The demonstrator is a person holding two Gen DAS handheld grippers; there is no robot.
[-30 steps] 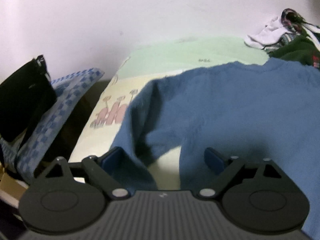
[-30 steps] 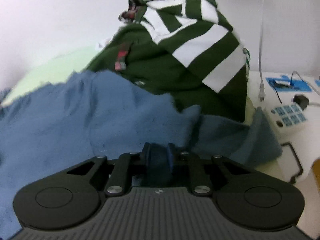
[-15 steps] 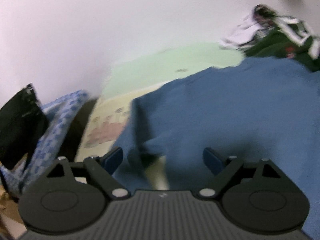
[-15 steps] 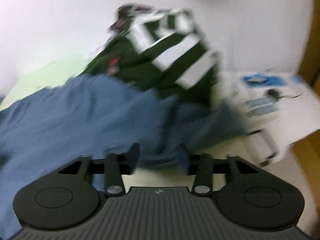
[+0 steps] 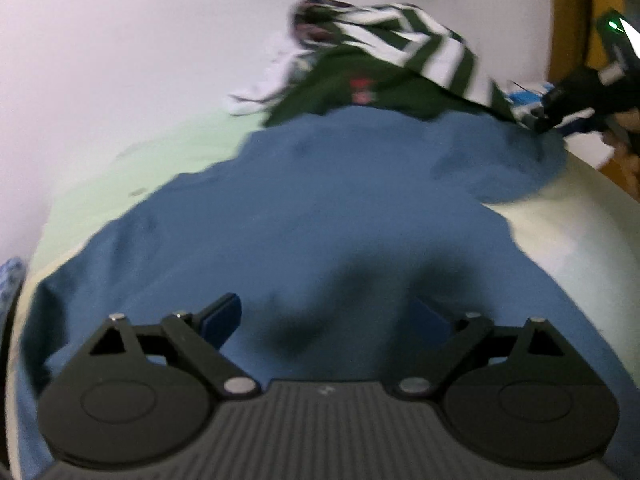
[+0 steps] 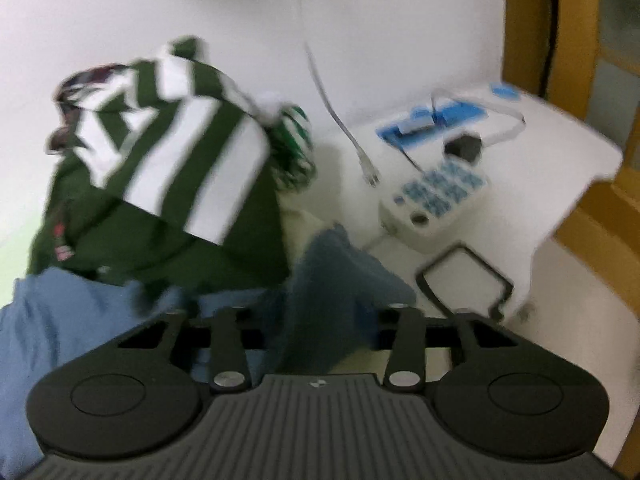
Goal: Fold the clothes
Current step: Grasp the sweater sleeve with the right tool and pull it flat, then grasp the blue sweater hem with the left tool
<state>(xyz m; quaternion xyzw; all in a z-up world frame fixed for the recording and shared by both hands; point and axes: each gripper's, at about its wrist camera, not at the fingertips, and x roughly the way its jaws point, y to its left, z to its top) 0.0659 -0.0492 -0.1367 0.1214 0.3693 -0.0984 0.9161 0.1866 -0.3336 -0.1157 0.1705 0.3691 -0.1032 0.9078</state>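
- The blue garment (image 5: 320, 208) lies spread over a pale green and cream surface (image 5: 168, 160), covering most of it from the near edge back to the pile of clothes.
- Behind it sits a heap topped by a green-and-white striped top (image 6: 168, 152), with something white (image 5: 256, 96) trailing off its far side.
- The left gripper (image 5: 332, 316) hangs just over the blue cloth with its fingers (image 5: 220, 316) spread wide and nothing between them.
- The right gripper (image 6: 316, 320) has its fingers apart too; a raised fold of the blue cloth (image 6: 332, 276) stands up in the gap, though the blur keeps me from saying whether it is touched.
- To the right, a white table (image 6: 560, 208) carries a white box with blue buttons (image 6: 436, 196), a cable (image 6: 340, 120) and a black wire frame (image 6: 464, 280).
- Both views are smeared.
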